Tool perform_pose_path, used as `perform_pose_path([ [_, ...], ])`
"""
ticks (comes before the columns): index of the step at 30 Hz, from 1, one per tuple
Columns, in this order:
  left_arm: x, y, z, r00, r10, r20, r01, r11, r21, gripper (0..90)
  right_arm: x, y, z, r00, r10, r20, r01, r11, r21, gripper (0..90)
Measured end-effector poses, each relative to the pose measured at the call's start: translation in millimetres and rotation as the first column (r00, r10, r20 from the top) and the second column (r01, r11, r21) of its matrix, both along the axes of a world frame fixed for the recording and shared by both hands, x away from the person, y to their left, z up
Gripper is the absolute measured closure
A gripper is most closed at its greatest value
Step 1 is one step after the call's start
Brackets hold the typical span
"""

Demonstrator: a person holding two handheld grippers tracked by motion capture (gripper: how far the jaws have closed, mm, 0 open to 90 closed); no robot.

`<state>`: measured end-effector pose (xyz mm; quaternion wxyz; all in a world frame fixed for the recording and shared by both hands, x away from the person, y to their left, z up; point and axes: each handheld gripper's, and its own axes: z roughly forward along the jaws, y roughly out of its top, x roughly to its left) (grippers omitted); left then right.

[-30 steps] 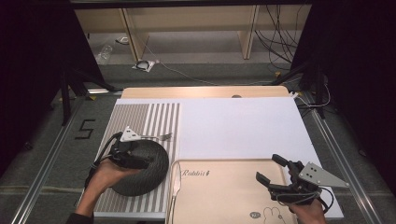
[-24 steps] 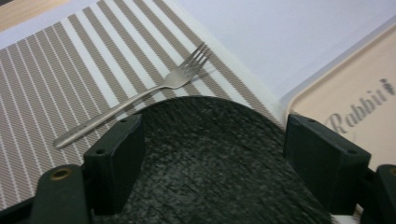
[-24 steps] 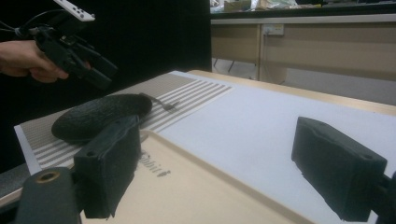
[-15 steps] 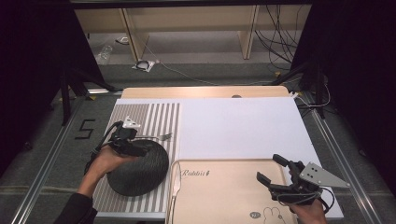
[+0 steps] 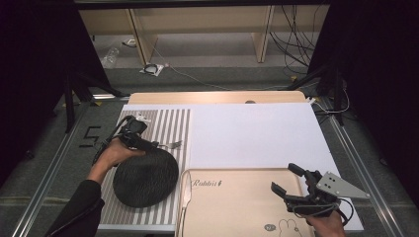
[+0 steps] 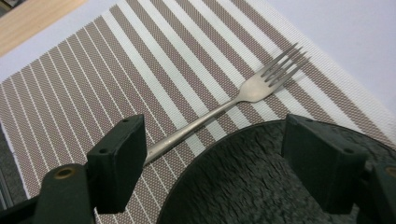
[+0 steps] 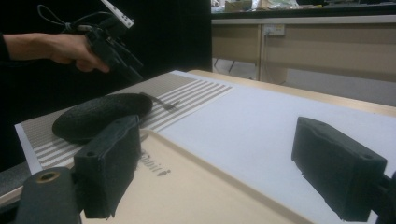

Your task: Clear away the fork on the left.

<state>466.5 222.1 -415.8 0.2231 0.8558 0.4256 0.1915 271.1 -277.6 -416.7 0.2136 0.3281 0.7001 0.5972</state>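
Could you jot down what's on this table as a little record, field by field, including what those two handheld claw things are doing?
Left gripper: open, above the fork handle
Fork: flat on the striped placemat, untouched
Black dish: upside down on the placemat, beside the fork
Right gripper: open, holds nothing, over the tan tray
Knife: along the tray's left edge
White sheet: bare
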Motion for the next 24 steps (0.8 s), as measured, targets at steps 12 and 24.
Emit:
perform_pose_path([
  [12,28.2,2.5,-12.3,0.9987,-0.012,-0.05,0.014,0.9989,0.044,23.2,1.2,-0.5,-0.5,1.0,0.0,0.002,0.0,1.0,-0.006,16.6],
  [24,49.5,2.5,-25.4,0.9926,-0.006,-0.121,0.015,0.9968,0.079,23.6,1.5,0.2,-1.0,1.0,0.005,0.001,-0.005,1.0,-0.006,16.7],
])
